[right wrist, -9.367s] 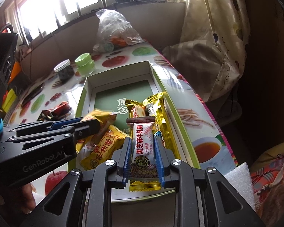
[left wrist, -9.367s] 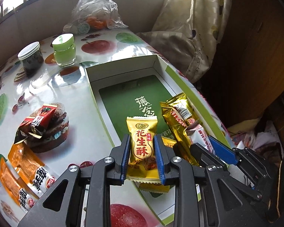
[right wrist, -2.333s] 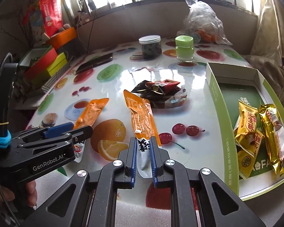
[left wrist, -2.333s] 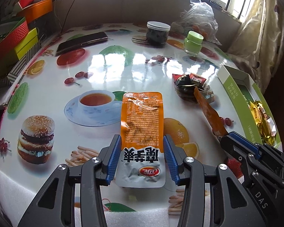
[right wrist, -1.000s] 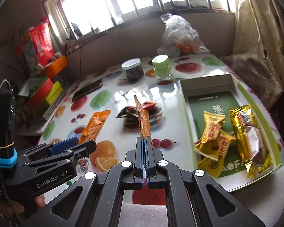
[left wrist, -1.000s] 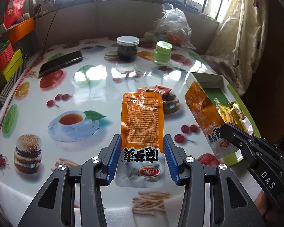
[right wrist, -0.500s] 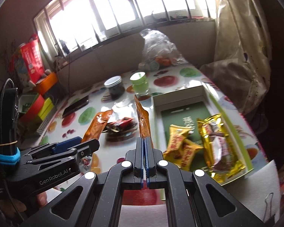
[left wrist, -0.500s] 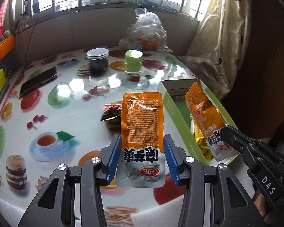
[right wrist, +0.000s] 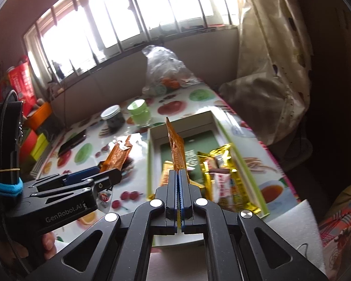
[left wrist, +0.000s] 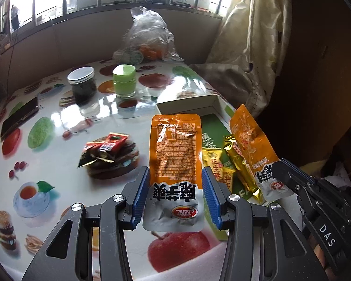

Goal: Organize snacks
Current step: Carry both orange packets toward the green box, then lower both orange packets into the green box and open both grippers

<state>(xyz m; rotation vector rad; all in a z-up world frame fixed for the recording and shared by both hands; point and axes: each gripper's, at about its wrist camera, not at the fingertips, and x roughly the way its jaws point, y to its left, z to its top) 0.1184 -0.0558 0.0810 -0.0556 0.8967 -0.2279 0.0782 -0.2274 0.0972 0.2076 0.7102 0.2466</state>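
1. Glossy fruit-print surface [left wrist: 58, 107]; two jars and a crinkled plastic bag [left wrist: 147, 37] stand far.
2. Left hand-held gripper [left wrist: 175, 196] clamps a flat orange pouch [left wrist: 175, 149], held above the surface.
3. Right hand-held gripper [right wrist: 178, 194] pinches a second orange pouch [right wrist: 176, 149] edge-on over the open box [right wrist: 149, 164].

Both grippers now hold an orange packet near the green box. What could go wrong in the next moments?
1. The right gripper pinches its orange packet only at the bottom edge, so the packet may swing or slip out.
2. The near half of the box already holds gold packets, so a new packet may land on them.
3. The two grippers are close together and may collide over the box.
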